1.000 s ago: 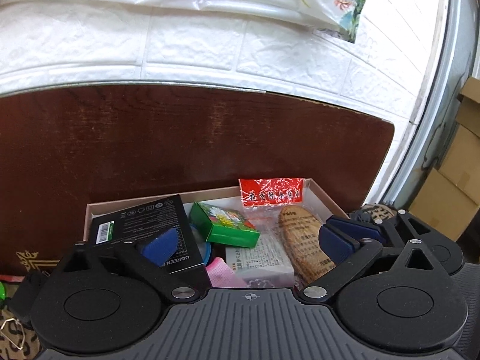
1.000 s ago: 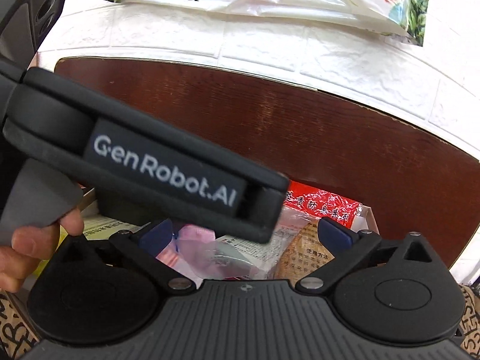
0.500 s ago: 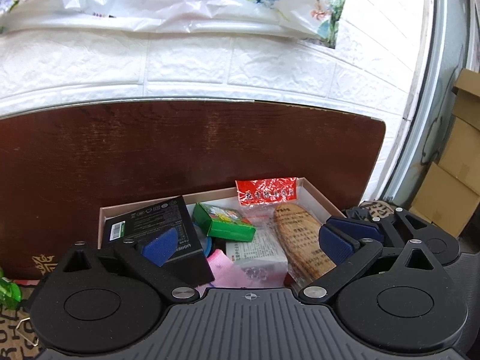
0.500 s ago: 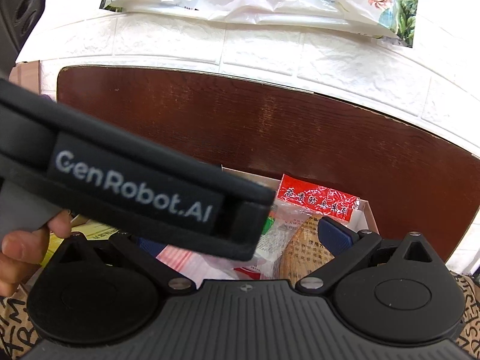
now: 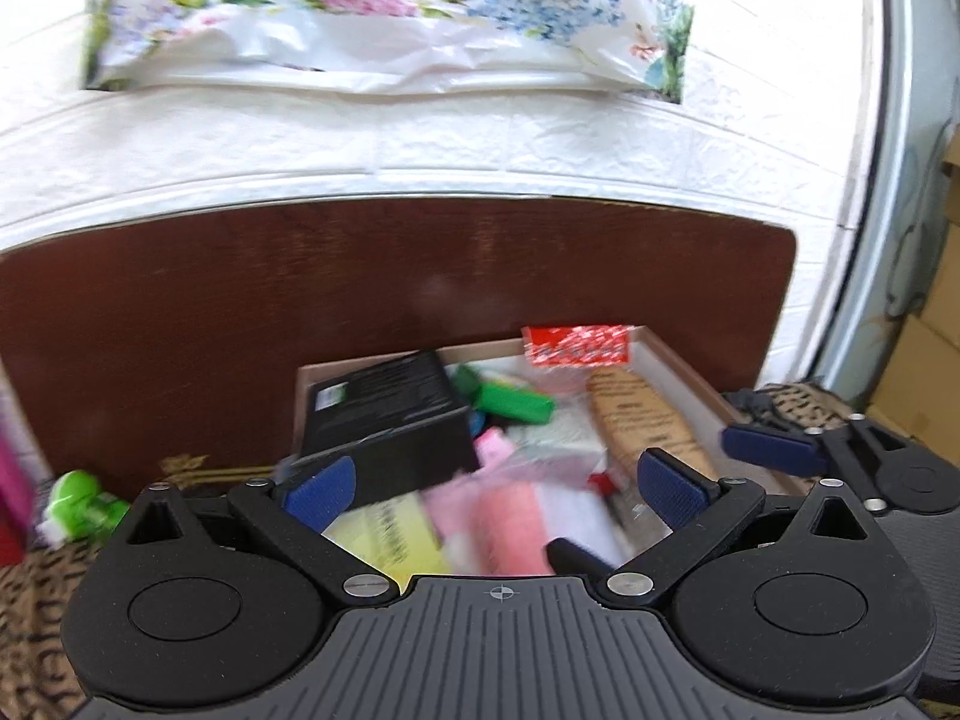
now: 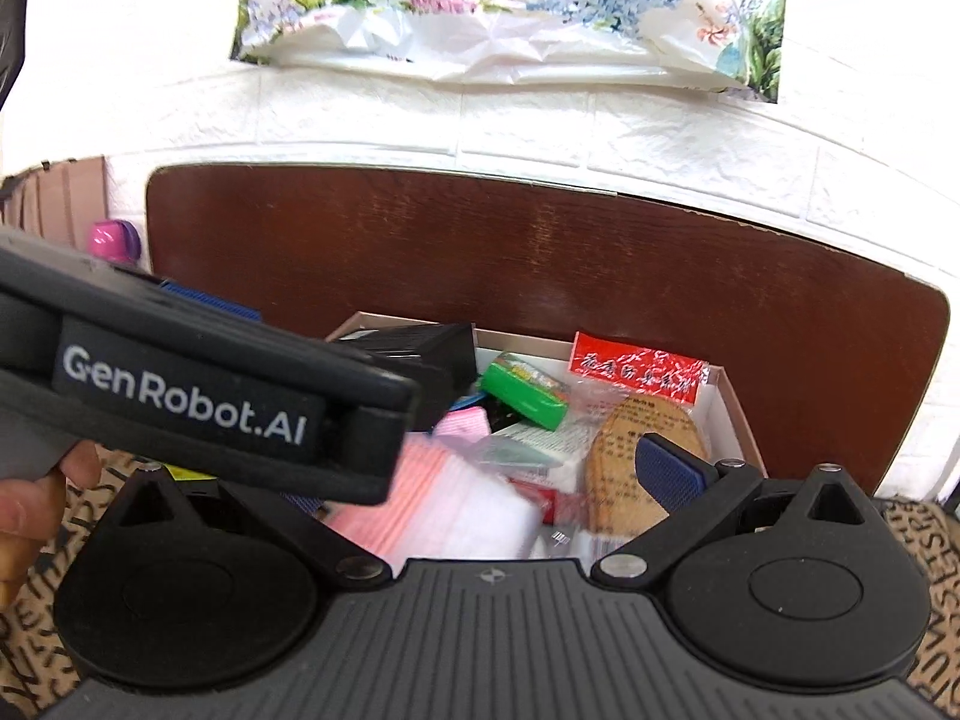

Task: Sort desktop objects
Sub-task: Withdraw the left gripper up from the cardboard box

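Note:
An open cardboard box [image 5: 681, 360] [image 6: 739, 420] lies on the patterned cloth in front of both grippers. It holds a black carton [image 5: 384, 414] [image 6: 420, 348], a green box [image 5: 513, 403] [image 6: 528, 396], a red packet [image 5: 576, 345] [image 6: 636, 367], a brown oval packet [image 5: 648, 426] [image 6: 618, 444], pink pouches [image 5: 516, 525] [image 6: 432, 492] and a yellow sheet [image 5: 390, 540]. My left gripper [image 5: 495, 489] hangs open and empty over the box's near end. My right gripper [image 6: 480, 480] stands open beside it; the left gripper's body [image 6: 180, 396] hides its left pad.
A dark wooden board [image 5: 360, 288] leans against the white brick wall behind the box. A floral plastic bag [image 6: 510, 18] hangs above. A green object [image 5: 84, 504] lies at the left, a pink bottle [image 6: 108, 240] farther left, and cardboard cartons [image 5: 936, 360] stand at the right.
Both views have pulled back and tilted up, so more of the box's near contents show. The box has slid rightward in the left wrist view. Both grippers stay open.

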`<state>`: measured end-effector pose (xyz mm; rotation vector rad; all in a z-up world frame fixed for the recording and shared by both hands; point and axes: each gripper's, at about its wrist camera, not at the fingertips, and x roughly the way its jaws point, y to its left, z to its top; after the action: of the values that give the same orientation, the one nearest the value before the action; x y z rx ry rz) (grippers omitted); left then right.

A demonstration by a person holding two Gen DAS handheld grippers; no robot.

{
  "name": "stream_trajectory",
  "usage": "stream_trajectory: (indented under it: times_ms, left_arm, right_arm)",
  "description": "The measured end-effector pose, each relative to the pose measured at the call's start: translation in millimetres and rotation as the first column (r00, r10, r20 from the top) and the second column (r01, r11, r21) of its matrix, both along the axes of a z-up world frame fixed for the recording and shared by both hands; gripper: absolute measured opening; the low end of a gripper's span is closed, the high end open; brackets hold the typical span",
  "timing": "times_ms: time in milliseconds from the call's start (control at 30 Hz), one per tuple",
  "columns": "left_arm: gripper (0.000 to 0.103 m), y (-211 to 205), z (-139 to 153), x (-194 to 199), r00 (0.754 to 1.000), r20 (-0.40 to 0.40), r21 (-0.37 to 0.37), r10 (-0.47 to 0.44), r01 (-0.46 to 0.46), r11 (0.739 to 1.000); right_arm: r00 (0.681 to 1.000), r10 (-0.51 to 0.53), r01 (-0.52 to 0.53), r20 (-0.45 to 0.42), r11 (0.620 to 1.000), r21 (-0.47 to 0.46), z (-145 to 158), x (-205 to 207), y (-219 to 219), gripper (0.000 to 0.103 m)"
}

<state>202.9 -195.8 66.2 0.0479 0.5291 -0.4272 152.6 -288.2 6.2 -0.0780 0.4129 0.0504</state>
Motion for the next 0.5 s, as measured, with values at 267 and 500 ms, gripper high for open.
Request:
stream_trajectory:
  times_ms: [267,500]
  left_arm:
    - [0.103,33,-10,-45,0.997,-0.013,0.012,0.076,-0.076,0.997]
    - [0.103,68,-23,-77,0.986,-0.052,0.017,0.157,-0.156,0.988]
  right_arm:
    - [0.999,0.051,-0.052,0.007,0.998,0.04,-5,-42,24,0.103]
    - [0.995,0.103,-0.102,-0.01,0.993,0.053,-12,-75,52,0.103]
